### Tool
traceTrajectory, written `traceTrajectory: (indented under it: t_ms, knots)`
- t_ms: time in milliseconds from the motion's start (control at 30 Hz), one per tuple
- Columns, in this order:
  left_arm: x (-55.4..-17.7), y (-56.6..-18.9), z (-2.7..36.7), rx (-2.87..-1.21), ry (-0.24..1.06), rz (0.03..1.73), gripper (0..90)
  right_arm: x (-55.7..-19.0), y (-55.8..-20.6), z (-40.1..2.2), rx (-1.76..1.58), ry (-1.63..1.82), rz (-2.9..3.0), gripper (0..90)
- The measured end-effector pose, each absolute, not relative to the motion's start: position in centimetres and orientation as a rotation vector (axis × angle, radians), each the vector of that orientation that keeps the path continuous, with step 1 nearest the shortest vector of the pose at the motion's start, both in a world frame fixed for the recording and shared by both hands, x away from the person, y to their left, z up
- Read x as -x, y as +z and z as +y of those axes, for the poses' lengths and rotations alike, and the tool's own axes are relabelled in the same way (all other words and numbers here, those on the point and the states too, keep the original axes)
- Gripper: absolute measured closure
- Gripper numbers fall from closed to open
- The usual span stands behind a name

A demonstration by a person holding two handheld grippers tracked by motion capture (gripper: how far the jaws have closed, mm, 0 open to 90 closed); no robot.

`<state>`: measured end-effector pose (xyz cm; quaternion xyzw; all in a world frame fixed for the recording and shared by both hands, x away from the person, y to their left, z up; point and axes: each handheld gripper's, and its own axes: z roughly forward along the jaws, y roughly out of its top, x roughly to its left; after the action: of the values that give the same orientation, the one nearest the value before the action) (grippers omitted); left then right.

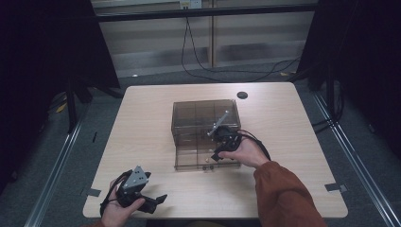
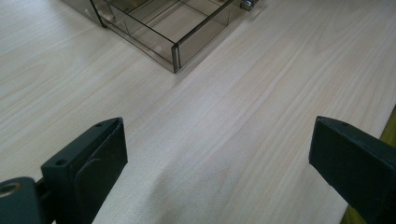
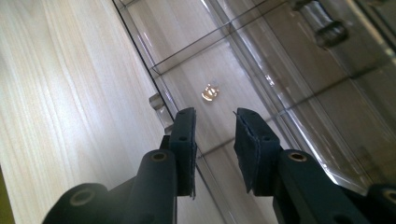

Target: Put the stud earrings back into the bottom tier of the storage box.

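A smoky see-through box [image 1: 203,116] stands mid-table with its lower drawer [image 1: 194,160] pulled out toward me. My right gripper [image 1: 218,150] hovers over the drawer's right part. In the right gripper view its jaws [image 3: 215,116] stand a narrow gap apart with nothing between them, aimed into a drawer compartment where a small amber bead [image 3: 210,92] lies. My left gripper [image 1: 158,202] rests near the table's front left edge. Its jaws [image 2: 217,135] are wide open over bare wood, and the drawer's corner [image 2: 175,51] lies ahead of them.
A small black disc [image 1: 242,95] lies on the wooden table [image 1: 142,123] behind the box. Thin partitions [image 3: 219,37] divide the drawer. A clear knob [image 3: 156,100] sticks out from the drawer front. Cables run over the floor beyond the table's far edge.
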<state>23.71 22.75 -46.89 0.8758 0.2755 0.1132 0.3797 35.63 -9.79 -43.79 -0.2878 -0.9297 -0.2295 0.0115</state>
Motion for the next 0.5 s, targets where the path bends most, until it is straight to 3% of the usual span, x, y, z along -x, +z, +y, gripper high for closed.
traceTrajectory:
  t_ms: [500]
  knots:
    - [-23.6, -46.9, 22.7, -2.251, 0.287, 0.698, 4.4, -34.7, -42.5, -14.1, 0.979, -0.774, -2.884, 72.5]
